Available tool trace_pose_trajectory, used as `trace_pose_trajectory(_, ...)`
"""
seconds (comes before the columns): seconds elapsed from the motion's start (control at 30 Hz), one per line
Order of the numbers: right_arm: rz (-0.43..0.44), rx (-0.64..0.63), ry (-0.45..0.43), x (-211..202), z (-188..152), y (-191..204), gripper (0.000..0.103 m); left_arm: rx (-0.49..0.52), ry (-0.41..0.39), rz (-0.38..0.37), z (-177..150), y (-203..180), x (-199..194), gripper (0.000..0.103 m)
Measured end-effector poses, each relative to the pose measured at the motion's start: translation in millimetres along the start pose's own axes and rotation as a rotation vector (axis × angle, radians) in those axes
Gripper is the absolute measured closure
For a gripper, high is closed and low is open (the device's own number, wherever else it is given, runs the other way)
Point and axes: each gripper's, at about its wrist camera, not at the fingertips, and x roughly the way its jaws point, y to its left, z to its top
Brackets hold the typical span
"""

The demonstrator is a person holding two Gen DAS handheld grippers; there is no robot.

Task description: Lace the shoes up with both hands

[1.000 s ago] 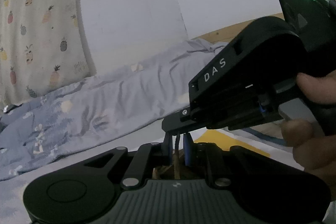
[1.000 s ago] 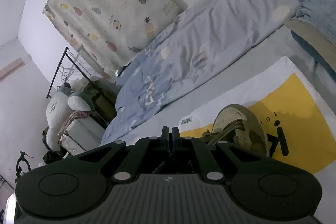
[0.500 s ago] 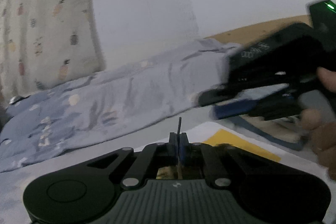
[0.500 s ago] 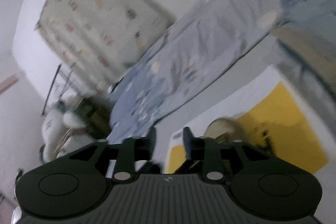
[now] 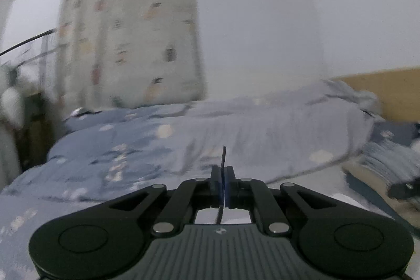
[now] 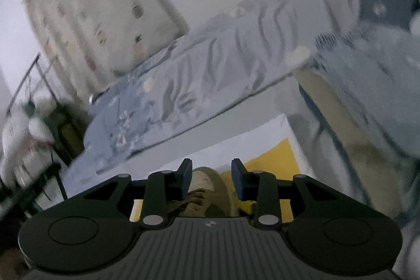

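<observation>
My left gripper (image 5: 222, 181) is shut on a thin dark shoelace (image 5: 224, 156). The lace's stiff tip sticks up above the pads, and its other part runs down behind them. My right gripper (image 6: 211, 175) has its jaws apart and still opening, with nothing pressed between the pads. Beyond that gap, an olive-tan shoe (image 6: 207, 190) lies on a white and yellow mat (image 6: 278, 154), with its lacing area partly hidden by the gripper body. The shoe does not show in the left wrist view. Both views are blurred by motion.
A bed with a rumpled blue quilt (image 5: 236, 127) fills the background, and a patterned curtain (image 5: 131, 30) hangs on the wall behind it. Folded clothes (image 6: 367, 85) lie to the right of the mat. A dark rack with stuffed items (image 6: 31, 127) stands at the left.
My right gripper went from shut to open and moved out of the left wrist view. The left gripper closed on the lace and lifted, swinging away from the shoe.
</observation>
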Motion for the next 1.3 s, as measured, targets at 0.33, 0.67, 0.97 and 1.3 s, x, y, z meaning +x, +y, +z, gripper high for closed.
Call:
trace_pose_trajectory(0.33, -0.019, -0.124, 0.007, -3.0, -2.8, 1.9, 0.068, 0.476, 0.226, -0.369, -33.1, -92.8, 11.0, 0.101)
trace_pose_trajectory(0.67, -0.009, -0.138, 0.033, -1.5, -2.6, -3.0, 0.068, 0.664, 0.319, -0.475, -51.7, -116.6, 21.3, 0.101)
trace_pose_trajectory(0.97, -0.015, -0.13, 0.035, -2.2, 0.2, -6.7, 0.068, 0.705, 0.357, -0.491, -55.4, -116.7, 44.0, 0.101)
trace_pose_trajectory(1.3, -0.015, -0.128, 0.034, -1.7, 0.9, -9.5, 0.068, 0.698, 0.346, -0.487, -51.7, -117.5, 62.0, 0.101)
